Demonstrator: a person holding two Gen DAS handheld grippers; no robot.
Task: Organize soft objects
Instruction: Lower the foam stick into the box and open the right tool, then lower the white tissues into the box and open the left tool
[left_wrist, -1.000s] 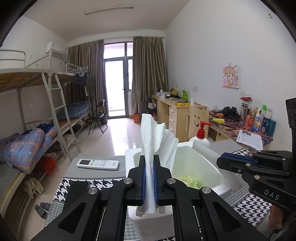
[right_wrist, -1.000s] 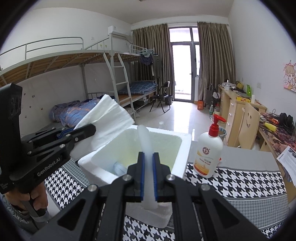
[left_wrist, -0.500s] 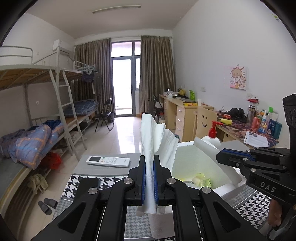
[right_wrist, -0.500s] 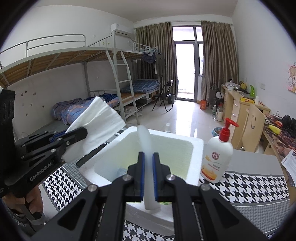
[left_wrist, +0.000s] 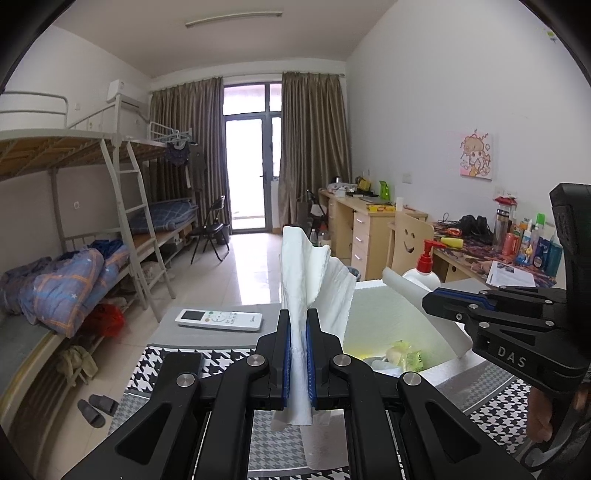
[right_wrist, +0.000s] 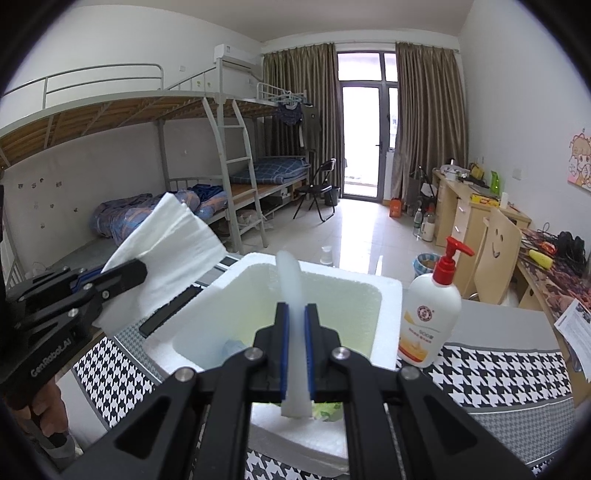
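My left gripper (left_wrist: 298, 314) is shut on a crumpled white paper towel (left_wrist: 314, 273) that stands up between its blue pads, just left of the white foam box (left_wrist: 384, 306). My right gripper (right_wrist: 295, 310) is shut on a thin white foam sheet (right_wrist: 291, 280), held upright over the near side of the box (right_wrist: 388, 325). In the left wrist view the right gripper (left_wrist: 428, 301) reaches in from the right over the box. Pale green packets (left_wrist: 404, 356) lie in the box. The right wrist view shows the left gripper (right_wrist: 136, 271) with the towel (right_wrist: 173, 254) at the box's left.
The box stands on a black-and-white houndstooth cloth (right_wrist: 498, 369). A lotion pump bottle (right_wrist: 430, 317) stands right of the box. A white remote (left_wrist: 218, 319) lies on the grey table beyond the left gripper. A dark flat device (right_wrist: 170, 312) lies left of the box. Bunk beds and desks line the room.
Both grips are unchanged. In the left wrist view the box has slid towards the right and more of its inside shows; the hands have barely moved.
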